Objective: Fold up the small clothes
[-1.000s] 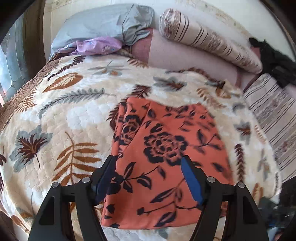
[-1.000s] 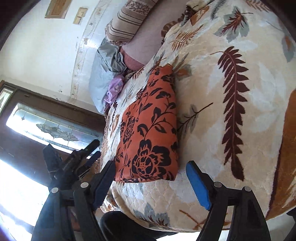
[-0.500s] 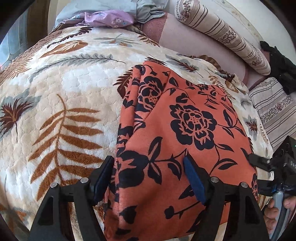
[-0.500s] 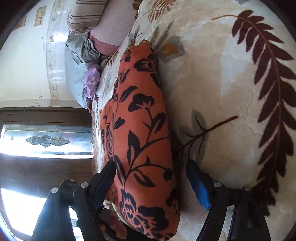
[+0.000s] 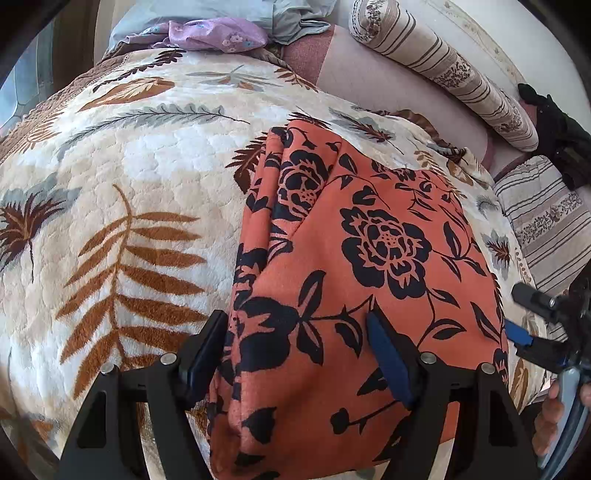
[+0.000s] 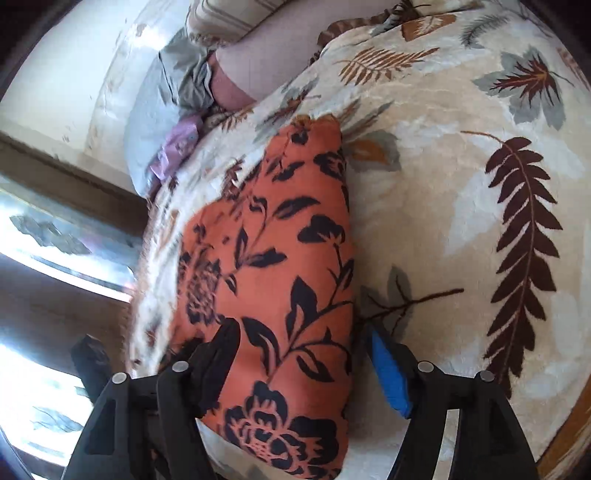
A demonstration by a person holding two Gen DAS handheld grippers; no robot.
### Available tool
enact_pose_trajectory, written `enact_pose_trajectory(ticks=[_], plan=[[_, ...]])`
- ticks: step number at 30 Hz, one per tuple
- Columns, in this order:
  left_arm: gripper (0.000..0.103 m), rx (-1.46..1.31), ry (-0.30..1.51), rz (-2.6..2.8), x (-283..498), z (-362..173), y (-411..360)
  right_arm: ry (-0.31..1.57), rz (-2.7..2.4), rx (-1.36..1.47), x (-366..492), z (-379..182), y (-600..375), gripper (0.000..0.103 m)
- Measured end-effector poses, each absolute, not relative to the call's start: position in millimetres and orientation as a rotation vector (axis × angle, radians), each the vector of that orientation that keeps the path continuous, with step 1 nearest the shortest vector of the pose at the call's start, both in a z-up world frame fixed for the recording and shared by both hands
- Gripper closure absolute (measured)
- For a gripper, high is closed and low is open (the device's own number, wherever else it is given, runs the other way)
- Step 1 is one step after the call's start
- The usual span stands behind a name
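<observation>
We see the orange garment (image 5: 369, 280), printed with black roses and leaves, lying folded into a flat, soft-edged rectangle on the plush leaf-patterned blanket (image 5: 122, 177); in the left wrist view it fills the lower centre of the frame, with a lengthwise crease along its left side. The cloth looks matte and slightly fuzzy, the blanket thick and quilted. A striped bolster (image 5: 443, 70) and a lilac cloth (image 5: 218, 35) sit along the top of the frame.

Our left gripper (image 5: 295, 350) stands wide, straddling the garment's near left edge without pinching it. Our right gripper (image 6: 303, 365) has just been opening again after a brief narrowing; its jaws now straddle the garment's right edge. Since a second ago both views have come much closer to the garment.
</observation>
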State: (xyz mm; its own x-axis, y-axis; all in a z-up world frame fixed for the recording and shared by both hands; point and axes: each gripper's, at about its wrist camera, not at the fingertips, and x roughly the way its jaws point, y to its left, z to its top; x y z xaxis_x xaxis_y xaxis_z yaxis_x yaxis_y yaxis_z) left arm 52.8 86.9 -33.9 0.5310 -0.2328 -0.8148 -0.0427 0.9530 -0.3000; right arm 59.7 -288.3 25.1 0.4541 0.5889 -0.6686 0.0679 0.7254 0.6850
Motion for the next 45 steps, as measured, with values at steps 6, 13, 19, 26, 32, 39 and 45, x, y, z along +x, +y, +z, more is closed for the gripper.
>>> enact_pose_trajectory(ticks=[6, 13, 19, 26, 32, 39, 45], plan=[[0.025, -0.301, 1.009, -0.116, 53, -34, 87, 1.16, 0.375, 0.889, 109, -7, -294, 0.029], [0.025, -0.307, 1.012, -0.114, 52, -34, 86, 1.058, 0.332, 0.277, 97, 40, -228, 0.067], [0.025, -0.304, 1.01, -0.12, 52, -35, 87, 1.065, 0.351, 0.614, 108, 23, -270, 0.032], [0.025, -0.3, 1.01, -0.12, 53, -35, 88, 1.155, 0.37, 0.788, 163, -1, -276, 0.043], [0.024, -0.302, 1.01, -0.122, 54, -35, 86, 1.049, 0.283, 0.362, 147, 40, -240, 0.07], [0.024, -0.295, 0.998, -0.121, 52, -36, 86, 0.983, 0.336, 0.5, 105, 67, -258, 0.065], [0.024, -0.294, 0.987, -0.112, 50, -36, 84, 1.142, 0.591, 0.584, 57, 39, -227, 0.02]])
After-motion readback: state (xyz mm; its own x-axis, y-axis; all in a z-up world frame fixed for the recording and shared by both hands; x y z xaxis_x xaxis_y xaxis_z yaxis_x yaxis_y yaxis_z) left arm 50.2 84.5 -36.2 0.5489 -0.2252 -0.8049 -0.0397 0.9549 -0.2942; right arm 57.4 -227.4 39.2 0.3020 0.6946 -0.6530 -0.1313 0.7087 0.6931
